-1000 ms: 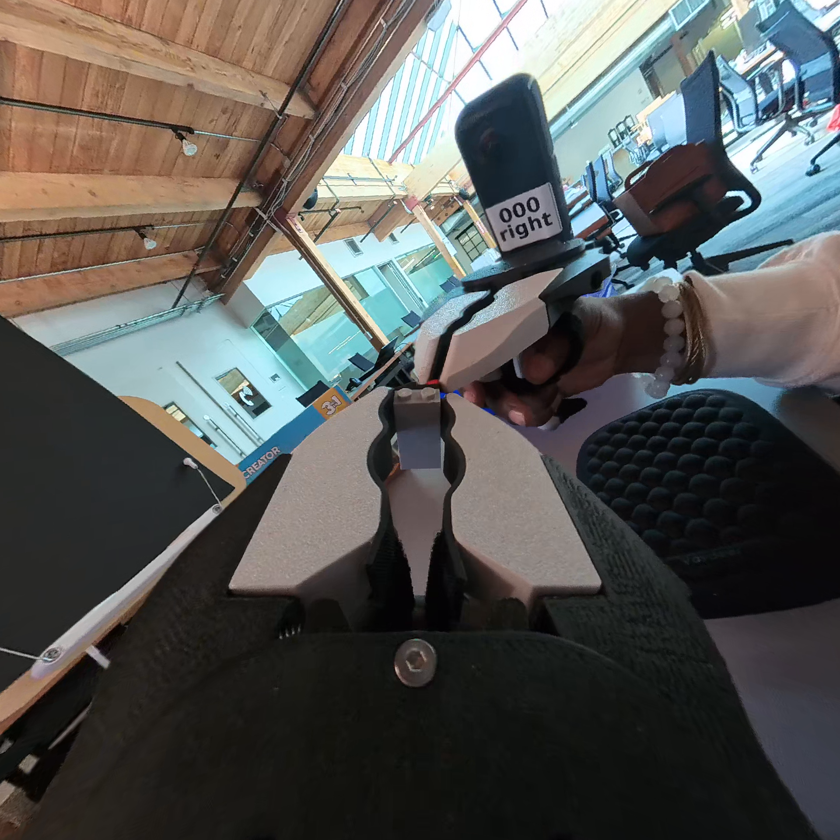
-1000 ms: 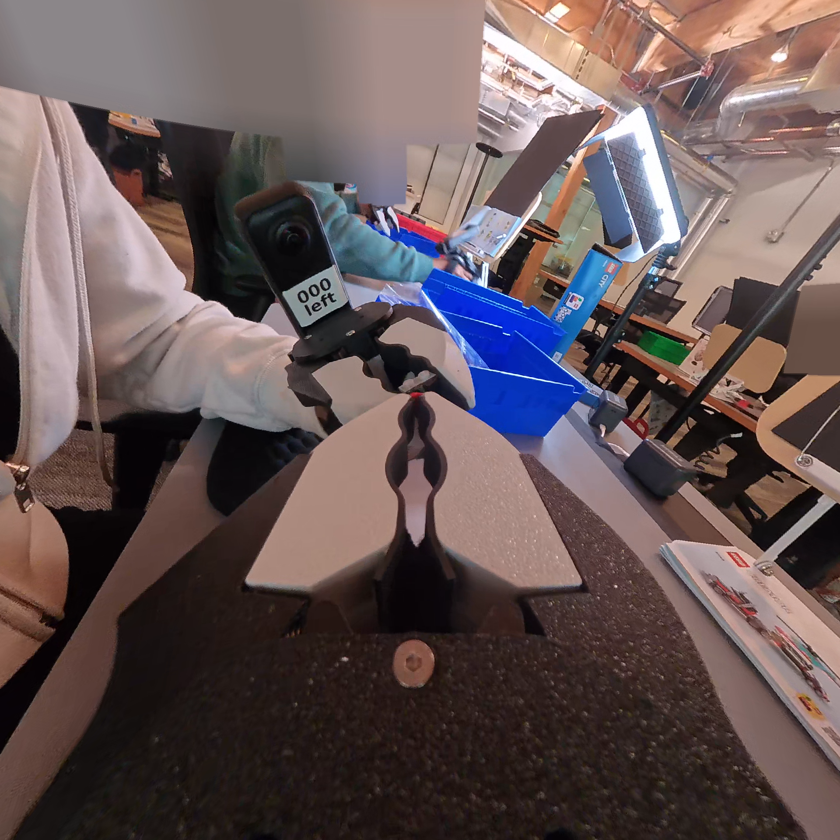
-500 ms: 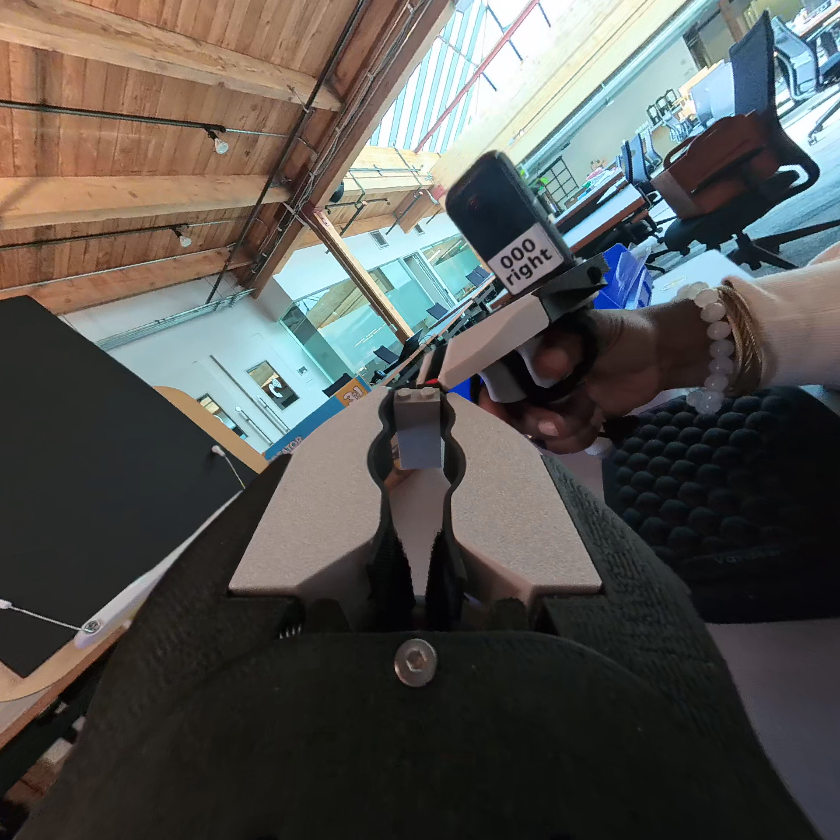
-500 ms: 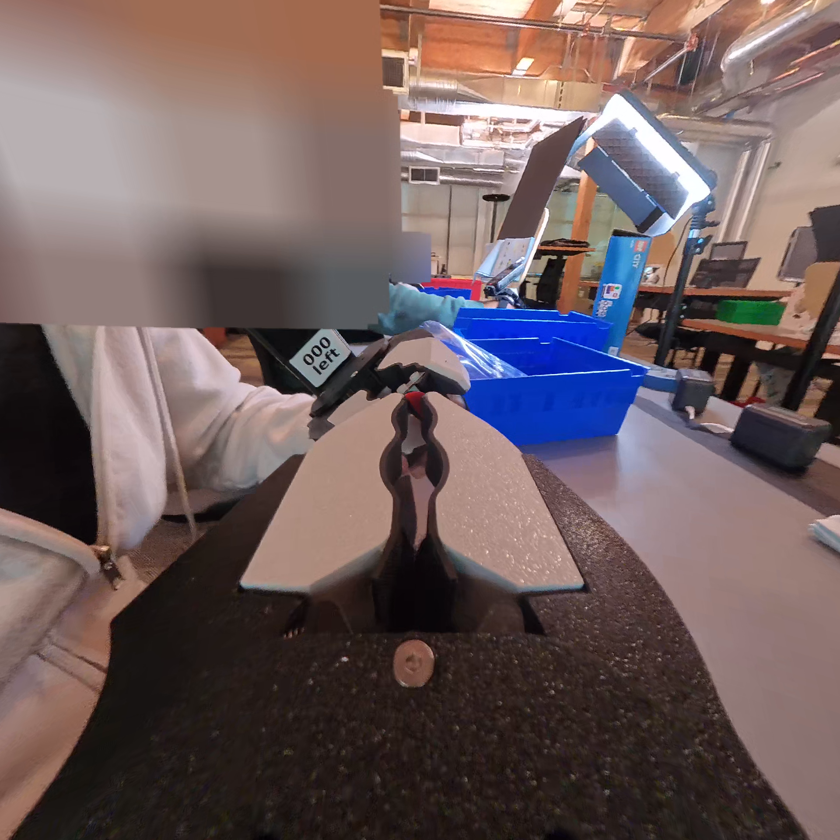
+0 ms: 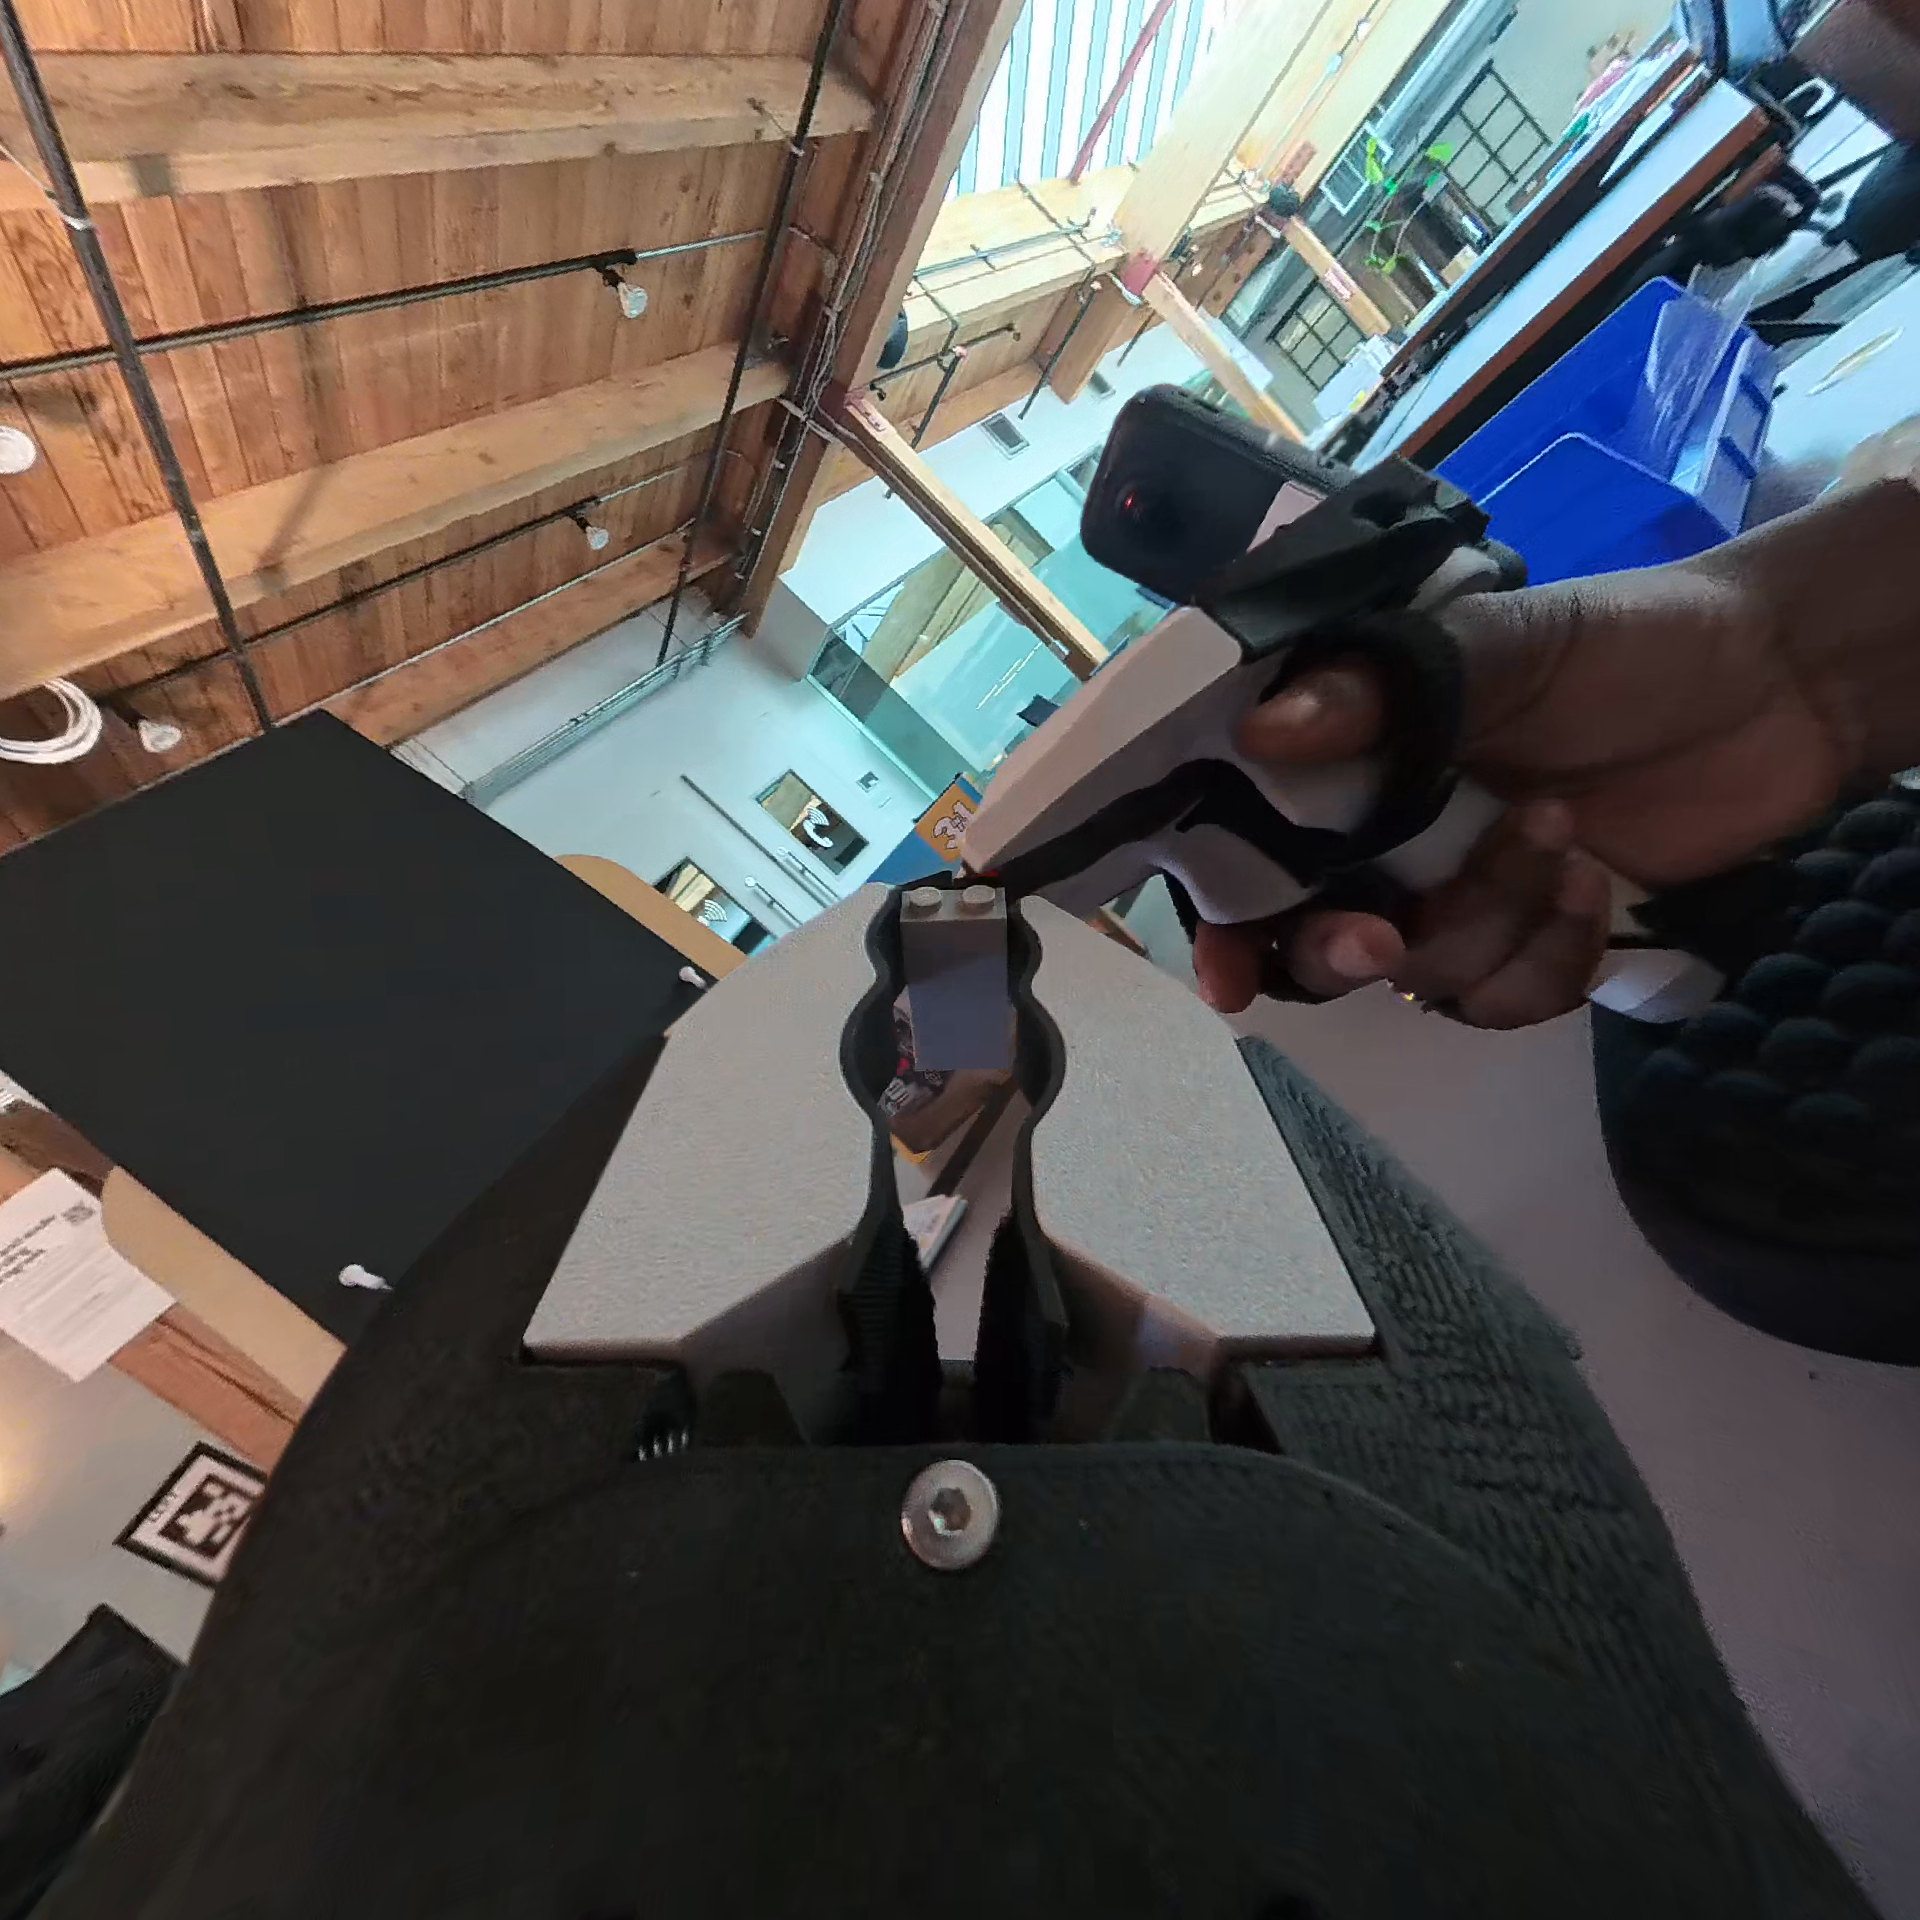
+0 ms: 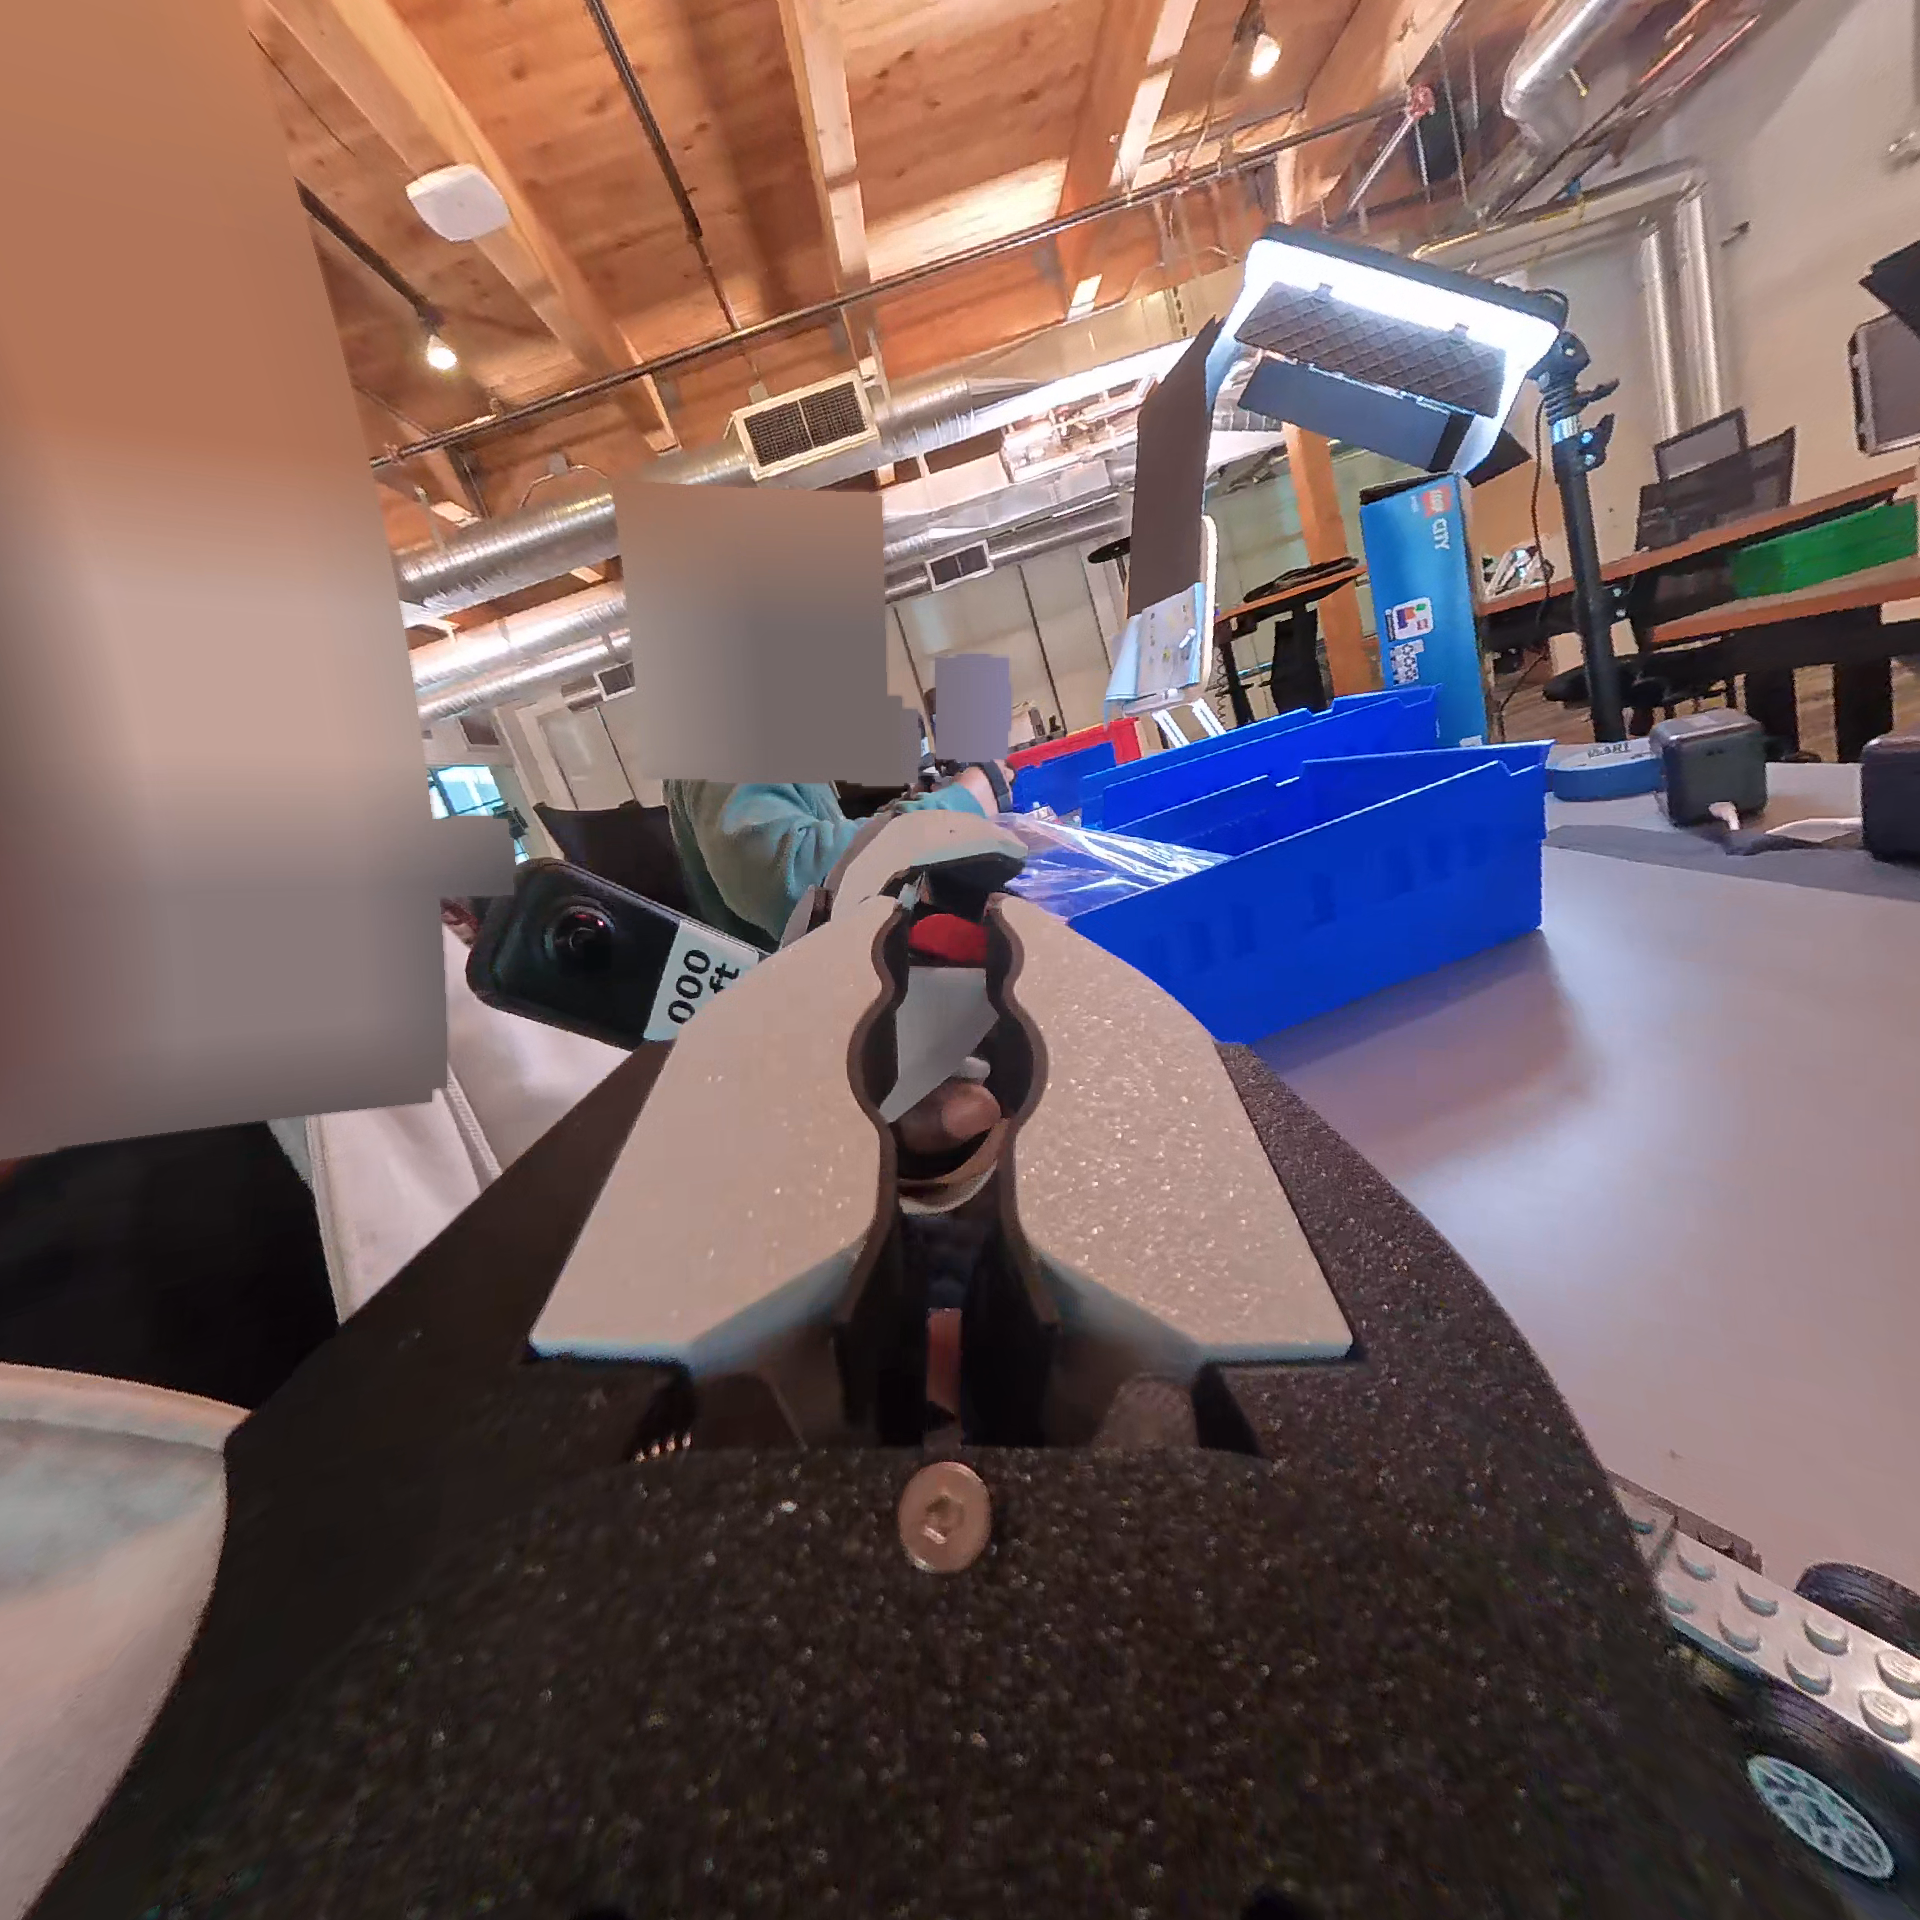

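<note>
Left wrist view shows the left claw (image 5: 956, 935) clamped on a grey brick (image 5: 954, 982): a tall, narrow toy brick with two studs on top, standing upright between the fingertips, its upper half lighter grey and its lower half a cooler blue-grey in shade. Both inner edges of the claw press against its sides. The right claw (image 5: 982, 878), held in a hand (image 5: 1579, 790), comes in from the right with its tip just above the brick's studs; a small red piece (image 6: 948, 938) sits at that tip. In the right wrist view the red piece lies between the fingertips, which stand a little apart, but whether they press on it cannot be told.

Below, a pale grey bench (image 6: 1662, 1091) carries blue bins (image 6: 1351, 914), one with a clear plastic bag (image 6: 1091, 868) in it, and a grey studded plate with wheels (image 6: 1787, 1652) at the near right edge. A black dimpled cushion (image 5: 1766, 1091) lies beside the hand. The room is a large workshop with a wooden beamed ceiling (image 5: 364, 312), silver ducts, a lit panel lamp (image 6: 1382, 343) on a stand, and another person in a teal sleeve (image 6: 769, 831) farther back.
</note>
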Tool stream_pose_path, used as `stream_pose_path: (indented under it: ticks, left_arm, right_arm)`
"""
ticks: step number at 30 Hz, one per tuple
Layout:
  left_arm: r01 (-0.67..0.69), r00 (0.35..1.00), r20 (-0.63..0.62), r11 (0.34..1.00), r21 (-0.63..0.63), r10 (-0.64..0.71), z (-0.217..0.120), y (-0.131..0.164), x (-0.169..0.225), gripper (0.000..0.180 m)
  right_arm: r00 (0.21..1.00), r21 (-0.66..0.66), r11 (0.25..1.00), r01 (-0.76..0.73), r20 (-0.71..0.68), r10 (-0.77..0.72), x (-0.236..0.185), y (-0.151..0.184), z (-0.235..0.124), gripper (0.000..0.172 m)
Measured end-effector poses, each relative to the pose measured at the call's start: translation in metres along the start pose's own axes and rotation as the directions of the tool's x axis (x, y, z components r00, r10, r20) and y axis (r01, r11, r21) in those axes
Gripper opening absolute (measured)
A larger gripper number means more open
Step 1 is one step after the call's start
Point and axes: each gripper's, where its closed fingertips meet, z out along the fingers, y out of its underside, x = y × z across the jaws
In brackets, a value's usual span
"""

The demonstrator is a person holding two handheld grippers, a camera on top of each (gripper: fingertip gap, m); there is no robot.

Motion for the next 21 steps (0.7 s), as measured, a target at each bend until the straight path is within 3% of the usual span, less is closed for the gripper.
stream_pose_path:
  ticks: [4, 10, 15, 21]
  left_arm:
    - [0.021, 1.000, 0.003, 1.000, -0.012, -0.021, 0.001, 0.001, 0.001, 0.018]
    - [0.288, 0.951, -0.125, 0.957, 0.038, -0.282, 0.001, -0.011, 0.011, 0.017]
    - [0.487, 0.858, -0.212, 0.872, 0.047, -0.467, 0.000, -0.015, 0.013, 0.017]
    - [0.721, 0.661, -0.354, 0.690, 0.055, -0.662, -0.003, -0.026, 0.014, 0.017]
  right_arm:
    - [1.000, -0.003, 1.000, 0.013, -0.002, -0.013, 0.001, 0.001, -0.001, 0.013]
    - [0.995, -0.008, 0.996, 0.091, 0.045, -0.091, -0.012, 0.000, -0.005, 0.012]
    - [0.993, 0.021, 0.995, 0.099, 0.062, -0.100, -0.015, -0.003, -0.006, 0.008]
    - [0.991, 0.042, 0.996, 0.084, 0.103, -0.087, -0.021, -0.007, -0.008, 0.000]
